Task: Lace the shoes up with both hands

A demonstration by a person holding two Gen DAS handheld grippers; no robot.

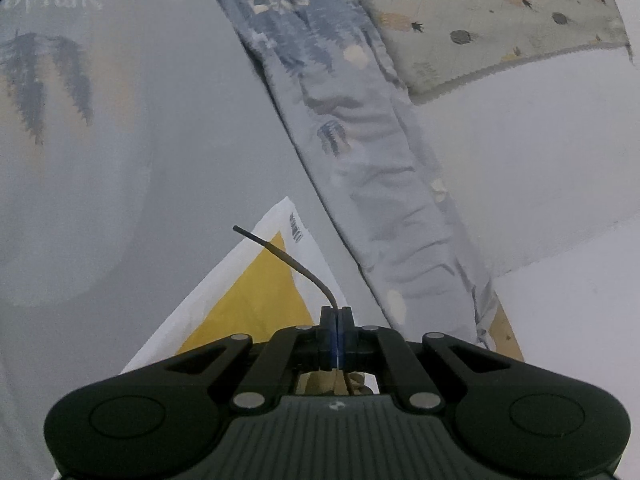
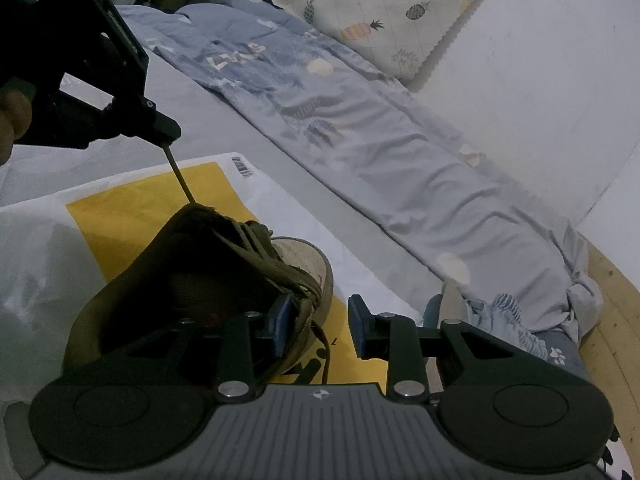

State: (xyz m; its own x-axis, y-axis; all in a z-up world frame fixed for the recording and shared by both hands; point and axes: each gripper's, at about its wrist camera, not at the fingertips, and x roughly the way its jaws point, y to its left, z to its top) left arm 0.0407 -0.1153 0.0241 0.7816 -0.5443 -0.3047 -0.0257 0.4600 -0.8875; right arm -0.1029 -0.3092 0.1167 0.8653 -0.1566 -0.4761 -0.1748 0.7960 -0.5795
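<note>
Bedding fills the background: a grey sheet, a rumpled blue quilt (image 2: 360, 128) and a pineapple-print pillow (image 2: 380, 8) against a white wall, with a yellow-and-white bag (image 2: 132, 200) spread under the work.

On that bag sits the brown shoe (image 2: 208, 280), just ahead of and left of the right claw (image 2: 320, 326). The right claw stands apart, holding nothing; its left pad lies against the crossed laces at the shoe's side, and one loose strand hangs in the gap between its jaws.

The left claw (image 1: 337, 332) is pressed together on the lace (image 1: 304, 268), whose stiff dark tip sticks out ahead of it. In the right wrist view the left claw hangs above and to the left of the shoe, and the lace runs taut from it down to the top of the shoe.

Risks, as I judge them:
- With nothing steadying the shoe, a harder pull on the taut lace could tip or drag it across the slick bag.
- The lace is thin and pinched near its end, so it could slide out of the left claw.
- Should the right claw shut where it is, it might catch the wrong strand or snag several crossings.
</note>
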